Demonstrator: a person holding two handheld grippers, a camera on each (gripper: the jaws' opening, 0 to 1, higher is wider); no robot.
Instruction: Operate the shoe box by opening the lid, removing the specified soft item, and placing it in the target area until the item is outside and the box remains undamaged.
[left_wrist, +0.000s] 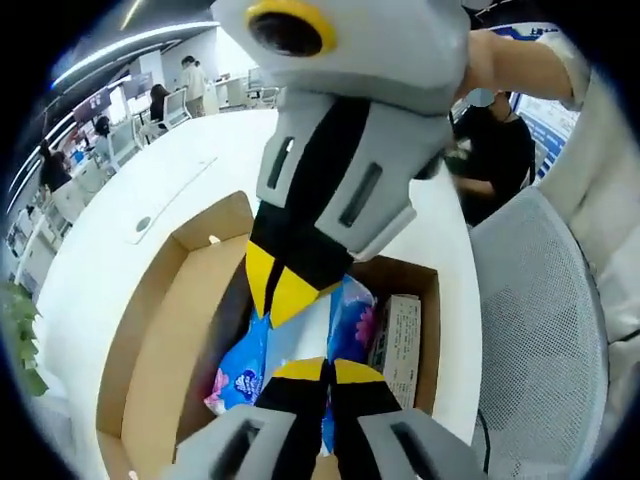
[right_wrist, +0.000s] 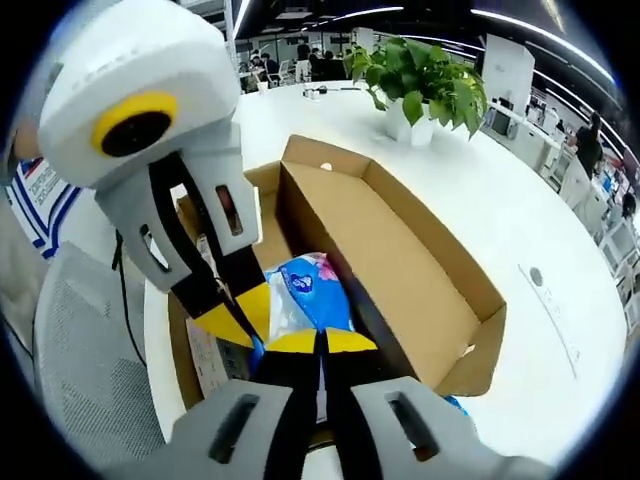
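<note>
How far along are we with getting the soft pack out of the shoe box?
Done: the shoe box is open, lid folded back. In hand: both claws reach into it; the right claw and left claw look closed at the blue soft pack, though a firm grip cannot be confirmed. Left: lifting the pack out and setting it on the white table.

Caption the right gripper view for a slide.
Both grippers reach into the open shoe box at a blue soft pack.

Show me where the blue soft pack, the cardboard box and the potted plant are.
blue soft pack (right_wrist: 310, 290): right gripper view, its printed top face.
cardboard box (right_wrist: 400, 260): right gripper view, inner side of the open lid.
potted plant (right_wrist: 420, 85): right gripper view, its leaves.
</note>
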